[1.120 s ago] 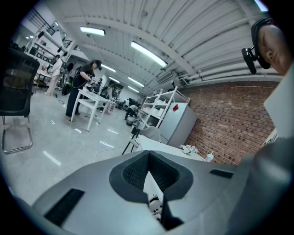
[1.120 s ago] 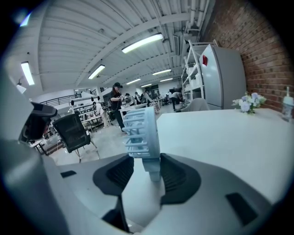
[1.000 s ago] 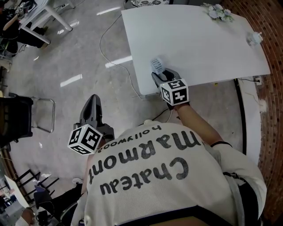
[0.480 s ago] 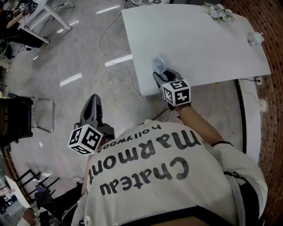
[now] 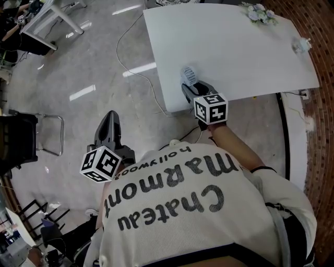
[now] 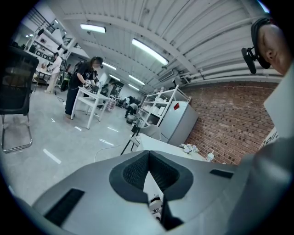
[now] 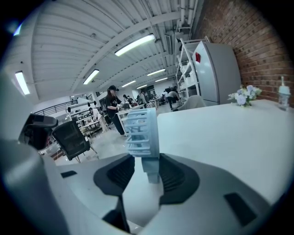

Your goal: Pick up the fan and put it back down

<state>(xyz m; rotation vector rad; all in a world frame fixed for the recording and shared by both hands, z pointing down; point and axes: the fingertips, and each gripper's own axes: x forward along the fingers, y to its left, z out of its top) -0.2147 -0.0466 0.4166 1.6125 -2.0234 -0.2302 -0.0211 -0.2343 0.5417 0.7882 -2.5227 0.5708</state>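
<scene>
A small pale-blue handheld fan (image 5: 188,74) (image 7: 142,131) stands upright near the front-left corner of the white table (image 5: 235,47). My right gripper (image 5: 193,87) (image 7: 147,173) reaches over the table's edge with the fan's handle between its jaws. The jaws have just been closing a little. The right pad lies against the handle and a narrow gap shows at the left pad. My left gripper (image 5: 110,117) (image 6: 149,155) hangs over the floor left of the table, shut, holding nothing.
A bunch of white flowers (image 5: 259,14) and a small bottle (image 5: 299,46) sit at the table's far right. A cable (image 5: 130,62) trails over the floor beside the table. A black chair (image 5: 21,141) stands at the left, and a brick wall (image 5: 321,130) runs along the right.
The right gripper and the fan have shifted slightly to the right, and the fan's round head shows more fully. The left gripper has stayed put.
</scene>
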